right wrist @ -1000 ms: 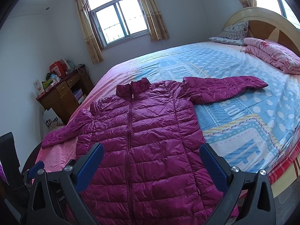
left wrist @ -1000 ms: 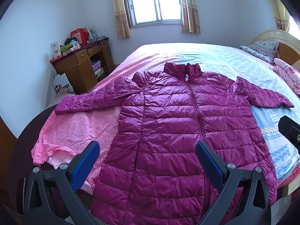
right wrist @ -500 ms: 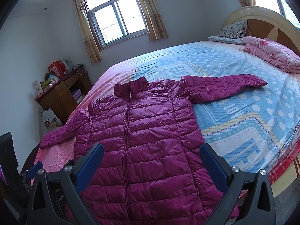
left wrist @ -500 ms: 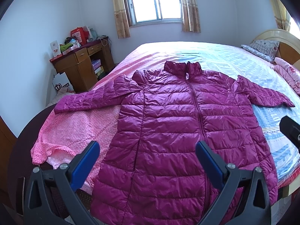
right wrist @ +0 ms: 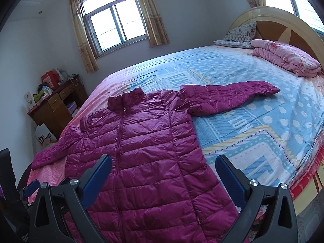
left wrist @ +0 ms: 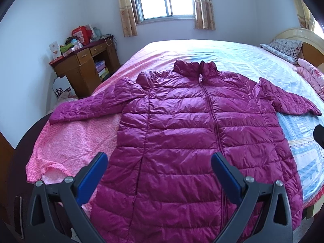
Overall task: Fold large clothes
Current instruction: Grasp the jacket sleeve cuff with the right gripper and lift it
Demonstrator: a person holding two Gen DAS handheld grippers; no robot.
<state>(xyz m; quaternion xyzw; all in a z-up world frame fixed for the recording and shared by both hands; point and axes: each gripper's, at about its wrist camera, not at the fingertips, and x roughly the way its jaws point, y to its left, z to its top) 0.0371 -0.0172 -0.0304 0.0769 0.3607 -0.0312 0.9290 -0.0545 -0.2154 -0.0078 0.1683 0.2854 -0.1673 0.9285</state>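
Note:
A long magenta quilted puffer jacket (left wrist: 194,133) lies flat and zipped on the bed, collar toward the window, both sleeves spread out to the sides. It also shows in the right wrist view (right wrist: 145,151). My left gripper (left wrist: 159,162) is open and empty, held above the jacket's lower body. My right gripper (right wrist: 163,167) is open and empty, above the jacket's lower right side. The hem runs out of view under the grippers.
The bed (right wrist: 253,125) has a blue patterned sheet and a pink cover (left wrist: 77,135) at the left. A folded pink blanket (right wrist: 283,60), a pillow (right wrist: 239,37) and the headboard are at the right. A cluttered wooden desk (left wrist: 85,62) stands by the left wall.
Both grippers have shifted slightly; the jacket sits a little lower and larger in view. Jacket itself has not moved. Both grippers stay open.

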